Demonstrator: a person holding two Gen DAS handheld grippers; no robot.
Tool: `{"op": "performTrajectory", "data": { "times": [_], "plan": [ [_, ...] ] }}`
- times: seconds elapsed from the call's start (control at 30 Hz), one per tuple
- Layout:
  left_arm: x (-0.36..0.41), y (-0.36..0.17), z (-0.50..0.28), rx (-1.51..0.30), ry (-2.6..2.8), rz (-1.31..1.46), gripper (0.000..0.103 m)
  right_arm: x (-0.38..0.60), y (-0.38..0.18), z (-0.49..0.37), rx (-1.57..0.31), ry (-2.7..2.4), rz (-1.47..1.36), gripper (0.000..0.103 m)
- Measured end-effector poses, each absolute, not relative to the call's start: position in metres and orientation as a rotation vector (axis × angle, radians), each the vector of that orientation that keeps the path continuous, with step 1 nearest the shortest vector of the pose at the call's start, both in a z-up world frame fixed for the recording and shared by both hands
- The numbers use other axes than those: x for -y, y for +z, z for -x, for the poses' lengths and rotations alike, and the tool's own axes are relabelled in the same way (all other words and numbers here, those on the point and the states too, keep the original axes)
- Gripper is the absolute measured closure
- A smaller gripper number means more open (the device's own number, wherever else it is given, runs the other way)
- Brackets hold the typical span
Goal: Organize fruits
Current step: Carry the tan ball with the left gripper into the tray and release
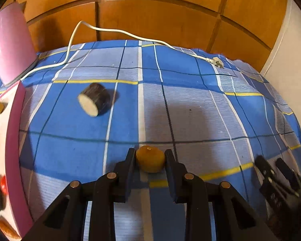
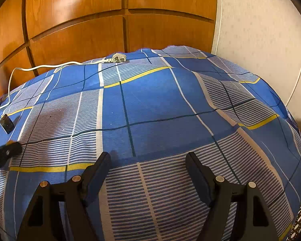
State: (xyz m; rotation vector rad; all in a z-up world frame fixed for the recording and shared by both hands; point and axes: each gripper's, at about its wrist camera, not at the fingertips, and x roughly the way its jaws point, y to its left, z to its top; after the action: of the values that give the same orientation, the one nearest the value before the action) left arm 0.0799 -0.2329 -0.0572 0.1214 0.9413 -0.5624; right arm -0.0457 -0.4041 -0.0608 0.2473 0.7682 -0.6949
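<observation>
Here, the left gripper (image 1: 150, 156) has its two black fingers closed against either side of one small yellow-orange fruit (image 1: 150, 158), which sits at the fingertips, low over the blue checked cloth (image 1: 190, 92); whether the fruit rests on the cloth or is lifted just clear of it cannot be told. One dark cylindrical fruit piece (image 1: 94, 99) with a pale cut face lies on its side on the cloth, well apart from the held fruit, farther away and to the left. At the left edge stands one pink-rimmed tray (image 1: 15, 140) with a white floor; several small pieces lie in it, blurred and cut off by the frame, so they cannot be counted with certainty. One pink appliance (image 1: 10, 42) stands behind the tray, and one white cord (image 1: 118, 32) runs from it across the far side of the cloth to one plug (image 1: 217, 61). Wooden panelled doors (image 1: 160, 16) close the background.

The right gripper (image 2: 148, 160) hovers low over a bare part of the cloth with its two fingers spread wide and nothing between them. In the left wrist view it appears at the lower right, beside the left gripper.
</observation>
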Motion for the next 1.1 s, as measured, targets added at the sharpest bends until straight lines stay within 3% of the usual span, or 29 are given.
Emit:
{"op": "performTrajectory", "data": {
  "times": [0.8, 1.1],
  "plan": [
    [0.212, -0.054, -0.077, -0.986, -0.616, -0.062, 0.074, 0.403, -0.061, 0.045, -0.768, -0.695, -0.247, 0.025],
    [0.174, -0.023, -0.064, -0.923, -0.597, -0.016, 0.074, 0.403, -0.061, 0.045, -0.768, -0.695, -0.248, 0.025]
  ]
}}
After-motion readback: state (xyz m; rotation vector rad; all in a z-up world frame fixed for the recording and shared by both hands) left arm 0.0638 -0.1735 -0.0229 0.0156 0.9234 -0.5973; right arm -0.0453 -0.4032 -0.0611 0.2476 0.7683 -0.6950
